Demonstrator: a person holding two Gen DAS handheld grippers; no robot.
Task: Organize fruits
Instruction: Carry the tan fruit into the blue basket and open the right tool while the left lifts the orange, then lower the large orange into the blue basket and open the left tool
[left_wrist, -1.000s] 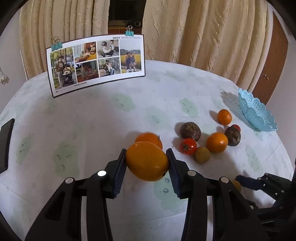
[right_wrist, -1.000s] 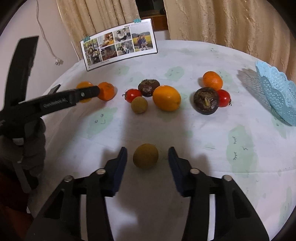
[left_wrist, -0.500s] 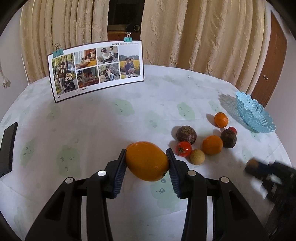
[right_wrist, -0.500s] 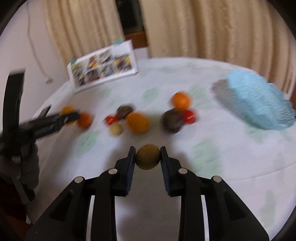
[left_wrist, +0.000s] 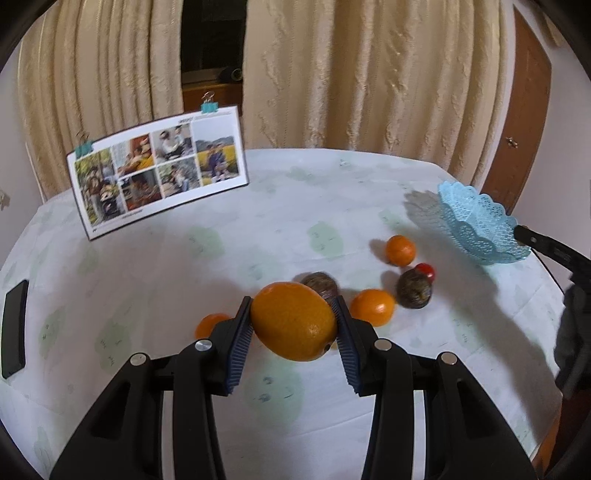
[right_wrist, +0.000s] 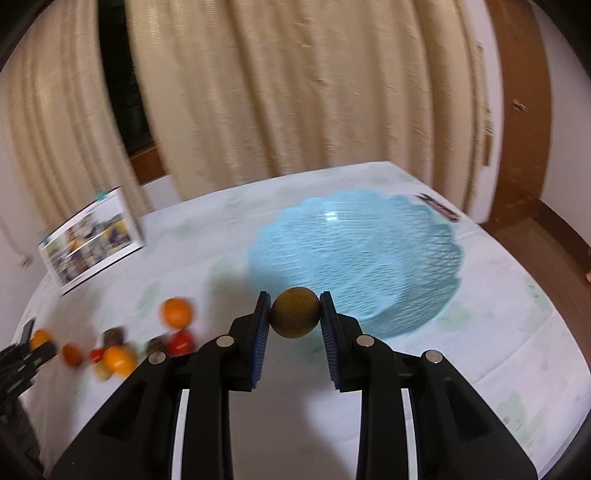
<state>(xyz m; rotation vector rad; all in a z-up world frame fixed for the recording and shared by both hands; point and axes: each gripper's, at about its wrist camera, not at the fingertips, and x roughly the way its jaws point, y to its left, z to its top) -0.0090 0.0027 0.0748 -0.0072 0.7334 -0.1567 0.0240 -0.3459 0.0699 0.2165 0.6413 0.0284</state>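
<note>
A large oval orange fruit (left_wrist: 294, 320) is gripped by the left hand-held gripper (left_wrist: 294, 325); a small round brown fruit (right_wrist: 294, 312) is clamped in the right hand-held gripper (right_wrist: 294, 314), a lacy light-blue plastic basket (right_wrist: 406, 258) just beyond it.

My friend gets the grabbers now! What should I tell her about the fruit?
Left gripper: shut on the big orange, held above the table.
Right gripper: shut on the small brown fruit, in front of the blue basket.
Done: nothing shows in the basket yet.
Left: drop both in, then fetch the oranges, tomatoes and dark fruits from the table.
</note>
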